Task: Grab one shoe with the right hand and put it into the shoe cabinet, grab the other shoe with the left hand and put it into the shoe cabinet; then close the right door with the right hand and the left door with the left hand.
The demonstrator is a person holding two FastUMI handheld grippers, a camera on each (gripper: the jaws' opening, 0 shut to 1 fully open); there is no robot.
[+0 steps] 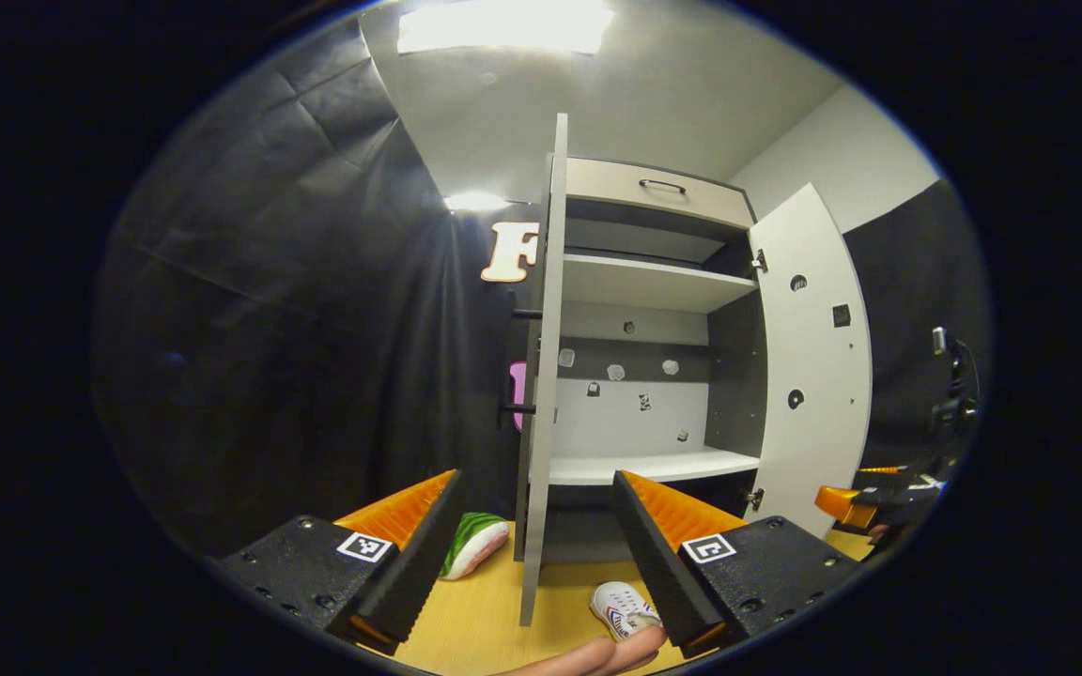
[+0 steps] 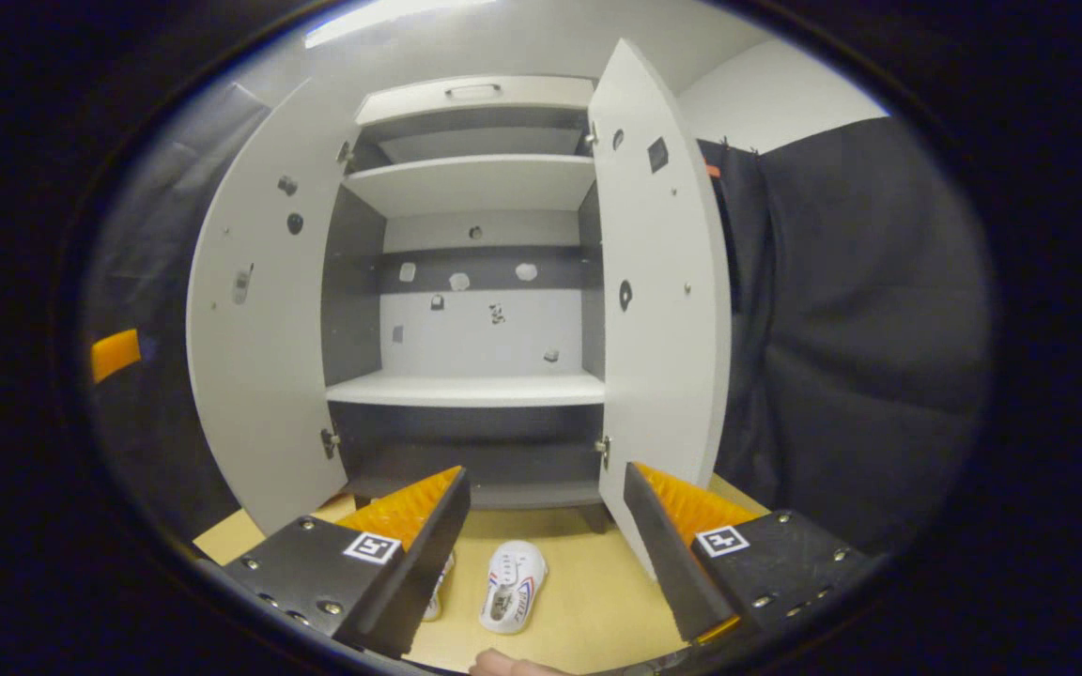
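The task looks to be at its very start: both white low-top sneakers with red and blue side stripes lie on the pale wooden floor in front of the tall white-and-grey shoe cabinet (image 2: 475, 282), neither one lifted. In the right gripper view, lower centre of the frame, one white sneaker (image 2: 513, 584) lies fully visible, toe toward the cabinet, and the second sneaker (image 2: 438, 587) peeps out just beside it, mostly hidden behind the left finger of the right hand-held gripper (image 2: 546, 554). That gripper's fingers stand spread wide with nothing between them.

The left hand-held gripper (image 1: 536, 549) is likewise released and empty. At the bottom centre of its view one white sneaker (image 1: 624, 608) rests on the floor, beside the lower edge of the cabinet's left door (image 1: 541, 376), which is seen edge-on in mid-frame. A green-and-white plush thing (image 1: 473, 543) lies to the left of that door.

Both doors are swung out; the right door (image 2: 658, 300) fills the right-of-centre of the right gripper view. The shelves (image 2: 471, 387) inside appear bare.

By my judgement the next move calls for the right gripper to drop toward the fully visible sneaker, straddle its body across the width, and clench before carrying it up to a shelf. The sneakers look small and light, with soft uppers that should give a little under the fingers.
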